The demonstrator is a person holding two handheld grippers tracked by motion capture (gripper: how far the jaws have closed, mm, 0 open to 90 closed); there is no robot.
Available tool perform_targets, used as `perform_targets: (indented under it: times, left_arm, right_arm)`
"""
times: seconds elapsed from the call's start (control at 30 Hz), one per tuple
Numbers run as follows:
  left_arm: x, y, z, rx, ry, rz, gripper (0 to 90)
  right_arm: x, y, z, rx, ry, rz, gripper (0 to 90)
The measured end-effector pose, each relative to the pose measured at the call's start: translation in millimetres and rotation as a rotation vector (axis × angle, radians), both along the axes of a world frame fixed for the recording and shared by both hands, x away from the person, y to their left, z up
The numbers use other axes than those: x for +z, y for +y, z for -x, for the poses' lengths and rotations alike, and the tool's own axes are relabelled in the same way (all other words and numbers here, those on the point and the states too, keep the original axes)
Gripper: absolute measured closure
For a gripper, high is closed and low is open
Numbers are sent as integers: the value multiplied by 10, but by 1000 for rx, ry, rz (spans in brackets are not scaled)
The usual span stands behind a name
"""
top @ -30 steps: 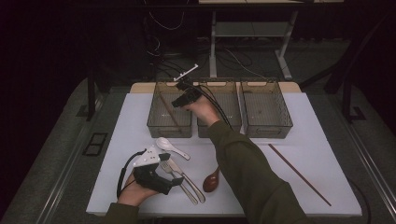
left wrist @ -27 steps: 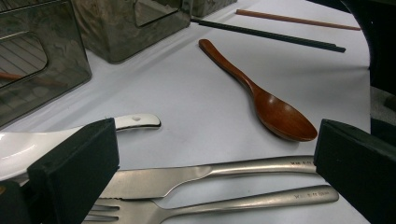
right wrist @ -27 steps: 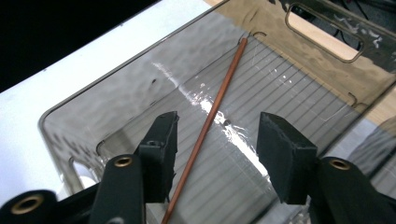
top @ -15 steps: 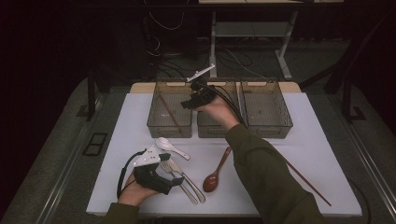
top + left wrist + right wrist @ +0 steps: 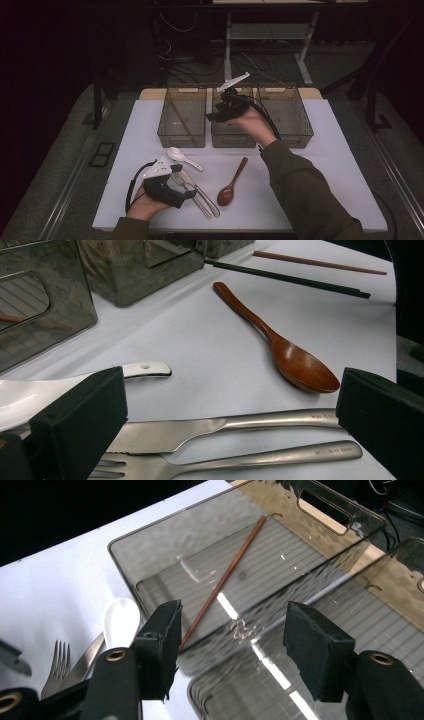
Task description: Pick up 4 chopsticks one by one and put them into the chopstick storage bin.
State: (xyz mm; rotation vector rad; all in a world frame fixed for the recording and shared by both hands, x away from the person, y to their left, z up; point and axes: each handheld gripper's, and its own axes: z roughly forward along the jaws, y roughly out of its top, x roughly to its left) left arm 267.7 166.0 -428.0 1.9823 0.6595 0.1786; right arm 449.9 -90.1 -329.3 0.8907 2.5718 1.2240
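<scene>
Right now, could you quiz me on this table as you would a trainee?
1. True or false: the left bin holds a brown chopstick.
2. Which lies on the table between the metal cutlery and the person's right sleeve? A) wooden spoon B) white ladle C) cup
3. Fill in: the right hand-held gripper hangs over the bins with its jaws ____.

Key:
1. True; the chopstick lies slantwise on the bin floor.
2. A; the wooden spoon lies to the right of the knife and fork.
3. Open; the jaws have just been opening, and nothing is between them.
</scene>
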Motion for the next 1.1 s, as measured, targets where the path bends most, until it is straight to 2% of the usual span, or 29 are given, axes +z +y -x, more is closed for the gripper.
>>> perform_targets:
  times: [0.5,1.1]
  left_arm:
    - [-22,-18,2,9,4,-9,0]
    - [-29,-24,4,8,4,-13,0]
  right_arm:
    - [-110,-513,295,4,-9,0,399]
    - [-250,-1220,682,-27,-14,-65,398]
